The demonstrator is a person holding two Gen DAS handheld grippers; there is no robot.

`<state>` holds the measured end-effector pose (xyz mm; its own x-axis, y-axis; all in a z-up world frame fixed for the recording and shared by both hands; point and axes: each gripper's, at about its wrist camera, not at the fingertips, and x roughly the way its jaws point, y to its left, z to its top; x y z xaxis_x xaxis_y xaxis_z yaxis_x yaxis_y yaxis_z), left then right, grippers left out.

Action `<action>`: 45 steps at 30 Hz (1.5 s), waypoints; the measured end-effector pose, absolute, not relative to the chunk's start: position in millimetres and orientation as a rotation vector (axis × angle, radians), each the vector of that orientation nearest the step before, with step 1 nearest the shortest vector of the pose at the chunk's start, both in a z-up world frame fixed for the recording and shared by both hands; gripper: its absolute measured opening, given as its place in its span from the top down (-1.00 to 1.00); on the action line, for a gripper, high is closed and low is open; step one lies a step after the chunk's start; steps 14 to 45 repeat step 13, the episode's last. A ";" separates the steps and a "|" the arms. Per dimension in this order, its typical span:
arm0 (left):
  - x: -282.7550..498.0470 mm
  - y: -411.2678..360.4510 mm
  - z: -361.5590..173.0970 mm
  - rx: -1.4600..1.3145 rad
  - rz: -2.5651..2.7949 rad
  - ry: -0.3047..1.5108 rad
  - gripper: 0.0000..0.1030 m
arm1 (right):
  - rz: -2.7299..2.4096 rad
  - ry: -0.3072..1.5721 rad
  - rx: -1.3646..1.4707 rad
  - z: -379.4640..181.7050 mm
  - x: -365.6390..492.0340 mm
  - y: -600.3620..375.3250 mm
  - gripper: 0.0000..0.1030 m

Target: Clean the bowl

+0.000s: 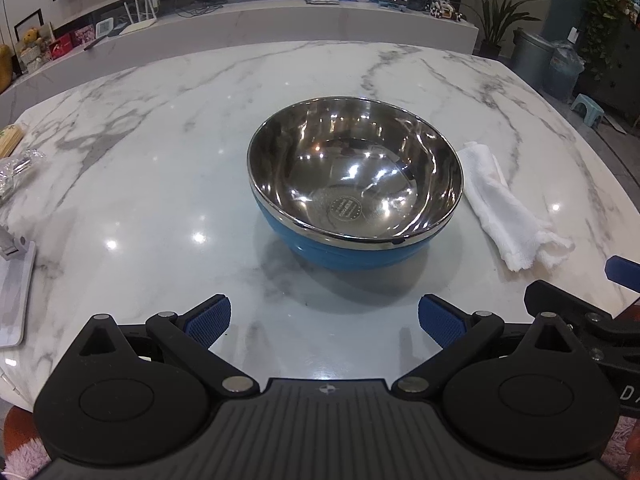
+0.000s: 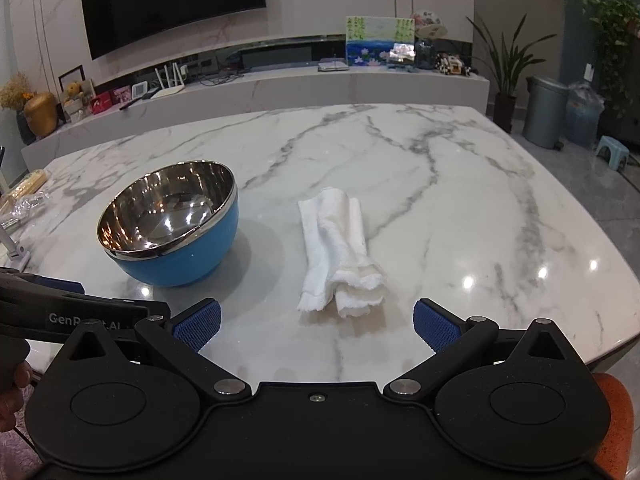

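A steel bowl with a blue outside point(image 1: 354, 184) stands upright on the marble table point(image 1: 160, 184); its inside looks shiny and empty. It also shows in the right wrist view point(image 2: 168, 224) at the left. A folded white cloth point(image 1: 508, 208) lies just right of the bowl, apart from it; the right wrist view has the cloth point(image 2: 340, 252) straight ahead. My left gripper point(image 1: 324, 322) is open and empty, a little short of the bowl. My right gripper point(image 2: 316, 324) is open and empty, just short of the cloth's near end.
A plastic wrapper and a pack of sticks point(image 2: 24, 196) lie at the table's left edge, with a white stand base point(image 1: 14, 280) near them. The left gripper's body point(image 2: 60, 312) shows at the left of the right wrist view. A bin point(image 2: 546, 112) and stool stand beyond the table's right side.
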<state>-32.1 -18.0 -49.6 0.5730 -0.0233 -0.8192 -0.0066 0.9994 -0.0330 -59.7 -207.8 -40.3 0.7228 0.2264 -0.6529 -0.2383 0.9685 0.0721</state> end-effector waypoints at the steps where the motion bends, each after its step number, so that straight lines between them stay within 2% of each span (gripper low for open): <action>1: -31.9 -18.5 -49.8 -0.032 -0.011 0.962 -0.97 | 0.256 0.719 -0.016 -40.3 -59.5 -207.9 -0.98; 45: -32.6 -21.9 -48.8 -0.015 0.004 0.955 -0.97 | 0.262 0.721 -0.006 -40.4 -59.2 -208.6 -0.98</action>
